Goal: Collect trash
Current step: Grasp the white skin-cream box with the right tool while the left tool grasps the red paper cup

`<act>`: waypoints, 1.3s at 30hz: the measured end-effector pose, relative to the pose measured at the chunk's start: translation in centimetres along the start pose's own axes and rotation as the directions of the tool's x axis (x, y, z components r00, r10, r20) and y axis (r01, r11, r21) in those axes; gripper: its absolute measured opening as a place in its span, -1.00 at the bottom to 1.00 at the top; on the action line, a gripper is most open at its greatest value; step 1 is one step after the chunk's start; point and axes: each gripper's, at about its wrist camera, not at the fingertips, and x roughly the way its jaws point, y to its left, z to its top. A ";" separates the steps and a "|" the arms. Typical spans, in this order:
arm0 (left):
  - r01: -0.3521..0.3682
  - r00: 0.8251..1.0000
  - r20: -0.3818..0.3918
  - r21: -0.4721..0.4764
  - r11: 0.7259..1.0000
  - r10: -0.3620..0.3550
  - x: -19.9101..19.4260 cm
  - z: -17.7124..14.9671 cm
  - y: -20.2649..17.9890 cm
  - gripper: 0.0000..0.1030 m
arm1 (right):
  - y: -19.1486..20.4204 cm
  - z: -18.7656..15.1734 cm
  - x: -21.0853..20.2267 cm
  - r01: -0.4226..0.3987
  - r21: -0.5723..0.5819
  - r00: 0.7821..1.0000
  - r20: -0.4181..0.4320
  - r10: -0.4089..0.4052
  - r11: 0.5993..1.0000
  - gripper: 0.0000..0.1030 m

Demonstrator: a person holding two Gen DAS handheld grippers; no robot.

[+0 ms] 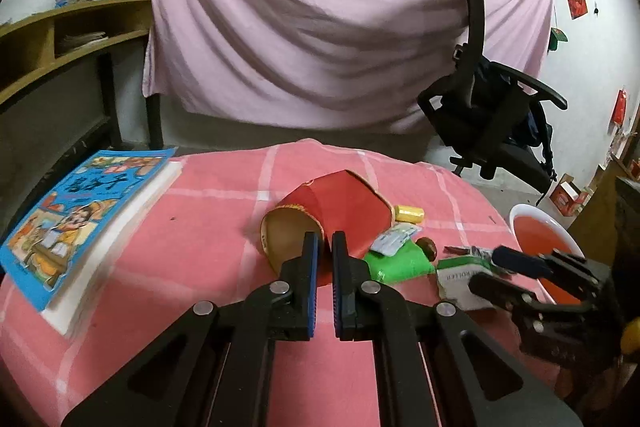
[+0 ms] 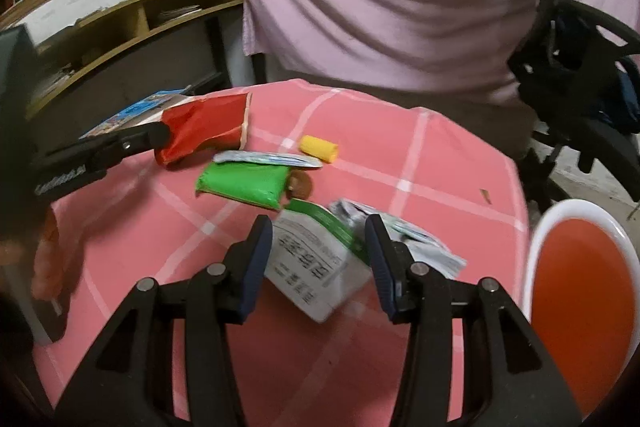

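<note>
Pinching the red carton [image 1: 336, 205], the left gripper [image 1: 325, 247] — right gripper [image 2: 318, 227] spread around a white-green box [image 2: 312, 259].

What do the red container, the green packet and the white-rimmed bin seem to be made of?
Red container: likely glossy printed paperboard, with a plain tan inside and creased walls. Green packet: probably shiny plastic film, soft and puffy with highlights. White-rimmed bin: apparently smooth moulded plastic; its red inside may be a liner, unclear.

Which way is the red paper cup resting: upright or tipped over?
Tipped over: the red paper cup lies on its side on the tablecloth, its open mouth facing sideways.
</note>
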 end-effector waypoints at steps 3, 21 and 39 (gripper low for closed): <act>-0.002 1.000 0.000 -0.018 1.000 0.002 -1.3 -0.7 0.6 -0.92 | -0.2 0.3 0.6 -0.013 0.011 1.000 -0.011 0.014 1.000 0.20; -0.005 1.000 -0.003 -0.014 1.000 0.005 -3.7 -2.1 0.7 -0.92 | 1.9 -1.4 -0.4 -0.015 -0.145 0.998 -0.069 0.005 0.989 0.44; -0.029 0.999 0.039 -0.012 0.999 0.030 -4.3 -2.3 0.1 -0.93 | 3.6 -1.8 0.1 0.016 -0.191 0.996 -0.079 -0.032 0.981 0.25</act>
